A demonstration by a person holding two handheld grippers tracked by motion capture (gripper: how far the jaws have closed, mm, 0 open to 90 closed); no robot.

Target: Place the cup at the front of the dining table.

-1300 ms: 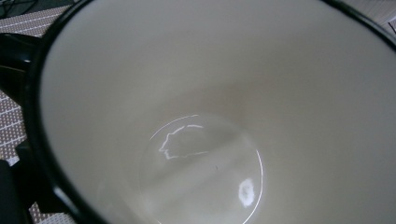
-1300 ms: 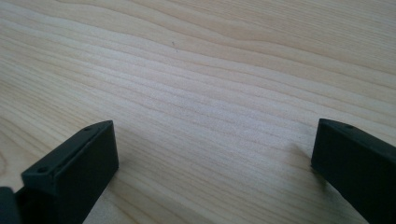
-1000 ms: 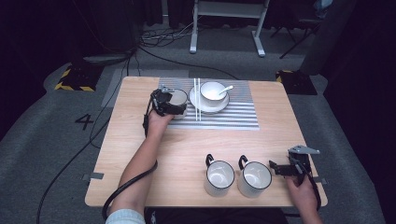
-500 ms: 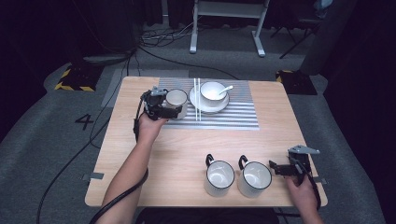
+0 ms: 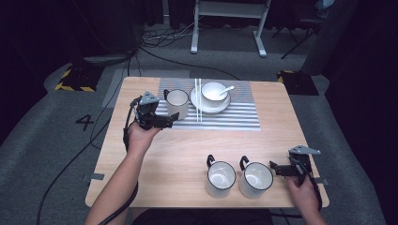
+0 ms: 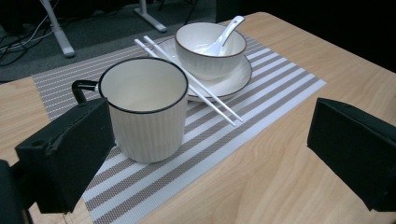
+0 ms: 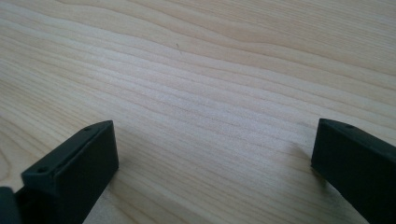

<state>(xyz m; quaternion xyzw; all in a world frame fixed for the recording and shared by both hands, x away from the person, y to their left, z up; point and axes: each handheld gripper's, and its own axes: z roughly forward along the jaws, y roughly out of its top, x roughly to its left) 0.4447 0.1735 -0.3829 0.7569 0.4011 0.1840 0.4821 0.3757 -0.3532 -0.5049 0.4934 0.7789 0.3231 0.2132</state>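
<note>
A white ribbed mug [image 5: 177, 103] [image 6: 144, 112] with a dark rim stands upright on the striped placemat [image 5: 230, 119] [image 6: 261, 98], handle to the far left. My left gripper [image 5: 170, 120] [image 6: 210, 156] sits open just in front of it, one jaw close beside the mug's wall, nothing between the jaws. Two more white mugs [image 5: 220, 178] [image 5: 256, 179] stand side by side near the table's front edge. My right gripper [image 5: 278, 168] [image 7: 212, 172] rests open, low over bare wood just right of them.
On the placemat, right of the mug, a white bowl [image 5: 214, 91] [image 6: 210, 46] with a spoon sits on a plate [image 5: 206, 104]. White chopsticks [image 5: 198, 105] [image 6: 196, 88] lie between mug and plate. The wooden table [image 5: 187, 150] has bare room in the middle.
My left gripper has drawn back from the mug toward the person and the table's left. The mug now stands free on the placemat. The right gripper has not moved.
</note>
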